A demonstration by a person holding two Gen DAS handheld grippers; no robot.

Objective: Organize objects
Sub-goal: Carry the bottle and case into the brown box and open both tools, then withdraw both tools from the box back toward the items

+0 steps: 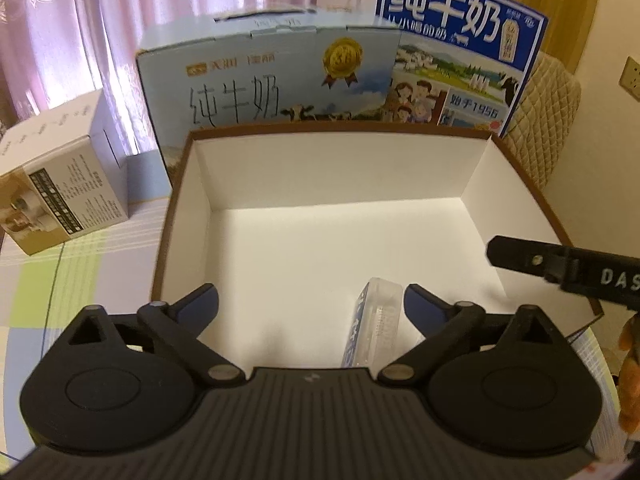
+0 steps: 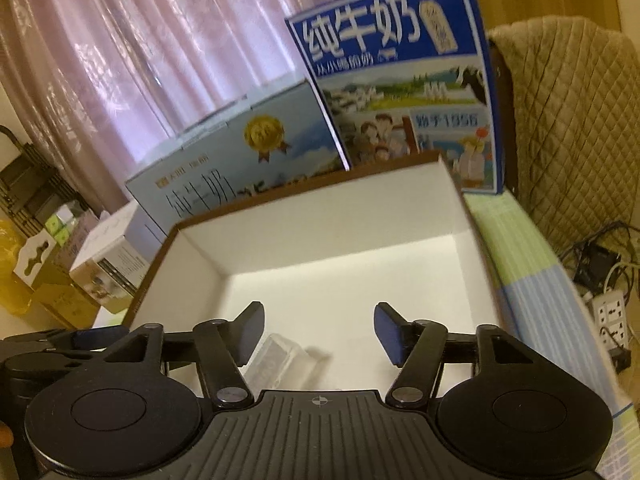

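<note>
A brown-edged open box with a white inside (image 1: 472,172) (image 2: 464,216) sits on the table before both grippers. A small clear plastic case (image 1: 374,326) (image 2: 280,362) lies on the box floor near the front wall. My left gripper (image 1: 311,304) is open and empty above the front of the box, the case just inside its right finger. My right gripper (image 2: 319,328) is open and empty over the box, the case below its left finger. The right gripper's finger shows at the right of the left wrist view (image 1: 560,266).
Two milk cartons stand behind the box: a pale blue one (image 1: 264,80) (image 2: 240,168) and a dark blue one (image 1: 460,52) (image 2: 404,92). A small white box (image 1: 60,188) sits at left. A quilted chair (image 2: 568,120) and a power strip (image 2: 612,316) are at right.
</note>
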